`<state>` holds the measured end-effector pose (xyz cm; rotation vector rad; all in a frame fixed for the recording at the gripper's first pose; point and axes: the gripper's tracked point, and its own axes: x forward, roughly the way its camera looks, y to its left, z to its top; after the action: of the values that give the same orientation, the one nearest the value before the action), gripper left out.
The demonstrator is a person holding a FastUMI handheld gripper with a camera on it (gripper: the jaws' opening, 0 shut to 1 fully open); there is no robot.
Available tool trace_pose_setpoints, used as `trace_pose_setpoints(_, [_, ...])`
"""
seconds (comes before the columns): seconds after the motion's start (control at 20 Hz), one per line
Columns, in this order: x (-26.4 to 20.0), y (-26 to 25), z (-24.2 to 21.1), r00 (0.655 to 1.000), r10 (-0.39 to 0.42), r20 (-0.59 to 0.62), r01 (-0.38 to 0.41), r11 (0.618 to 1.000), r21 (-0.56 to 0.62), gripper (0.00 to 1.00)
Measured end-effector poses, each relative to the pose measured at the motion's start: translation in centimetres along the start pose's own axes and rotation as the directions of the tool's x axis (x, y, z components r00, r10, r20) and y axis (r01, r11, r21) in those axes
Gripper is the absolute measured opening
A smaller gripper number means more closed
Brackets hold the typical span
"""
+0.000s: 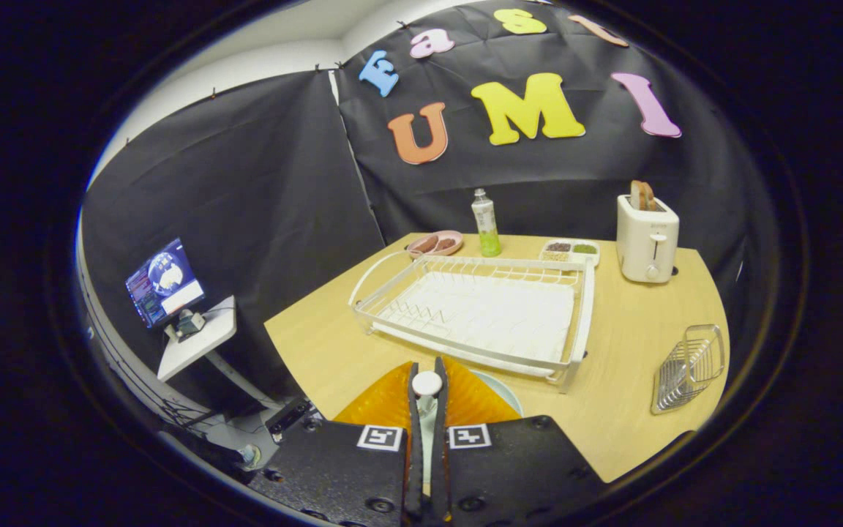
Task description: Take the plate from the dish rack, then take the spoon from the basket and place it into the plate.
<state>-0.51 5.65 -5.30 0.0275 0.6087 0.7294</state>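
Plate and spoon are the business here, on a pale wooden table [634, 410] that is carrying everything. Standing largest on it is the white wire dish rack [484, 311], now with nothing in its slots. Beyond the rack are sitting a white toaster [647, 238] with bread poking out, a pink bowl [434, 244], a small divided white tray [570, 251] and a green-filled clear bottle [486, 222]. Well apart to the right, the small silver wire basket [689, 368] is lying tilted near the table's edge.

The pale round plate [503, 389] is resting on the table just this side of the rack, mostly hidden behind the orange fingers [385, 401], its rim peeking out to their right. The gripper [427, 395] is holding its jaws nearly together, pinching the handle of a white spoon [426, 384], whose rounded end is sticking up between the tips.

Judging by this, the step in hand is setting the spoon into the plate. Doing it well means lowering steadily over the plate's middle, keeping the spoon level, and parting the fingers only once it is touching, so nothing is clattering or sliding off.
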Motion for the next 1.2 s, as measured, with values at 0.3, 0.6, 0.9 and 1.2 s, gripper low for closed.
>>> trace_pose_setpoints(0.3, [2.7, 1.5, -1.3, 0.994, 0.082, -0.073, -0.080, 0.996, 0.029, 0.13])
trace_pose_setpoints(0.6, [4.1, 1.4, -1.8, 0.990, 0.094, -0.101, -0.093, 0.996, 0.019, 0.16])
trace_pose_setpoints(0.9, [4.0, 0.9, -1.7, 0.992, 0.081, -0.092, -0.080, 0.997, 0.010, 0.19])
trace_pose_setpoints(1.2, [3.2, -0.2, -0.4, 0.999, 0.018, -0.028, -0.020, 0.999, -0.040, 0.36])
